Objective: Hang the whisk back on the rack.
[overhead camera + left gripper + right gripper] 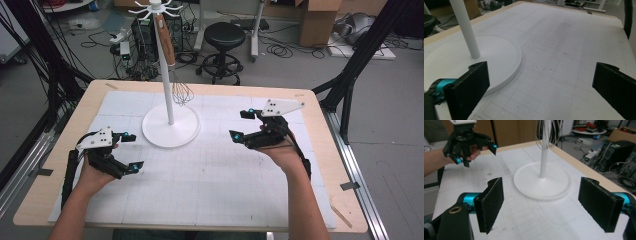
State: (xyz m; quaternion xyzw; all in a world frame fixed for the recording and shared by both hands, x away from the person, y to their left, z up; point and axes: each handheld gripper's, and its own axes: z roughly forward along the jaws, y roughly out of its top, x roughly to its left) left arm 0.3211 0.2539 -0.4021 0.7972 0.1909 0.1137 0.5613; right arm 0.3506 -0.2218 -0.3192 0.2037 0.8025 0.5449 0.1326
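On white gridded mat (210, 175), wooden table (320, 125): both claws wide open, empty; cluttered room

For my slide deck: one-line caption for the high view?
Two open grippers, left and right, flank a white stand with a hanging whisk.

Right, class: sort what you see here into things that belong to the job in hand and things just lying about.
In the job:
whisk hanging on the white stand
left gripper, open
right gripper, open

Lying about:
black stool
cardboard box
floor cables
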